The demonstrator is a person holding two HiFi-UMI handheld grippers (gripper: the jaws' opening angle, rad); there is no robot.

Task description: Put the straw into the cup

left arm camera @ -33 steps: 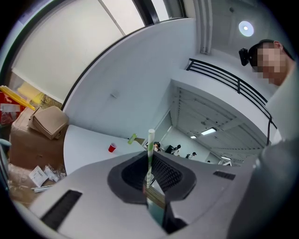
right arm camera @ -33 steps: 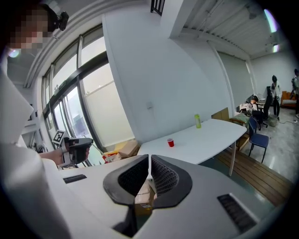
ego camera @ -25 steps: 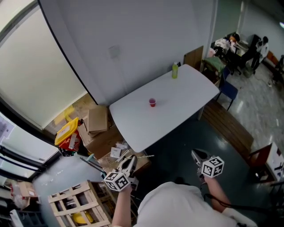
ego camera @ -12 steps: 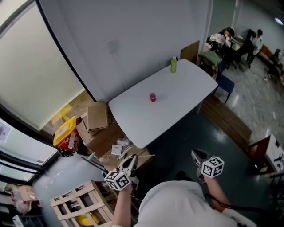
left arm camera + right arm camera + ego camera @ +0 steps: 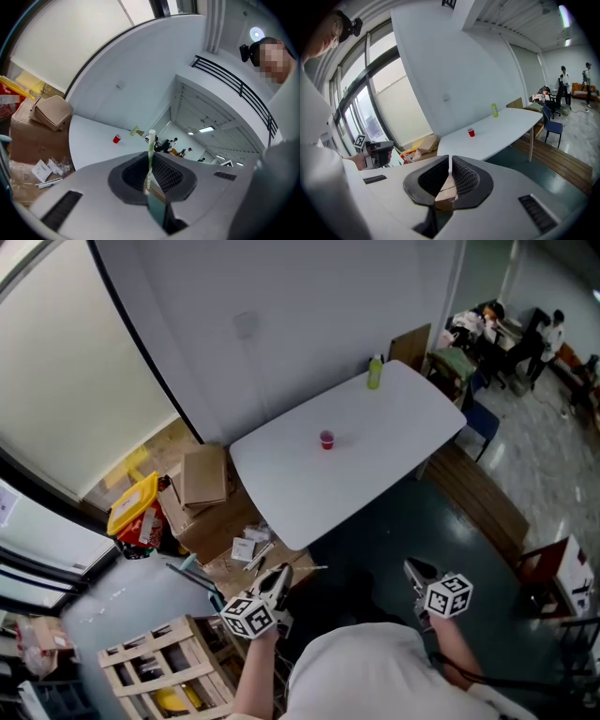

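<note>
**A:** As the count runs from the bottom edge of the head view upward, what is entered first?

**B:** Item one: left gripper [image 5: 277, 577], lower centre-left, a grey two-jaw tool with a marker cube. In the left gripper view its jaws are pressed on a green-and-white striped paper straw [image 5: 149, 157]. The straw stands upright at frame centre, its top end clear above the pads.

**A:** And its partner?

**B:** Item two: right gripper [image 5: 413, 567], lower centre-right. In the right gripper view [image 5: 449, 169] the jaws are drawn together to a thin slit, with nothing held.

**A:** Floor items, left side of the head view?

**B:** Pale wooden crate [image 5: 155, 667], lower left. Yellow container [image 5: 131, 512], left of centre. Brown cardboard boxes [image 5: 204, 474], just beside the table's left end.

**A:** The table itself?

**B:** White rounded rectangular table [image 5: 375, 465], running diagonally across the centre. It carries a small red plastic cup [image 5: 326, 439], upright, on the half nearer the boxes and well apart from both grippers. The straw is not in the cup.

**A:** Anything else on it?

**B:** Green bottle [image 5: 375, 372], upright, at the far edge toward the upper right.

**A:** Beyond that?

**B:** Blue chair [image 5: 483, 427], by the table's right end. People [image 5: 487, 329], upper right corner, too small to detail.
</note>
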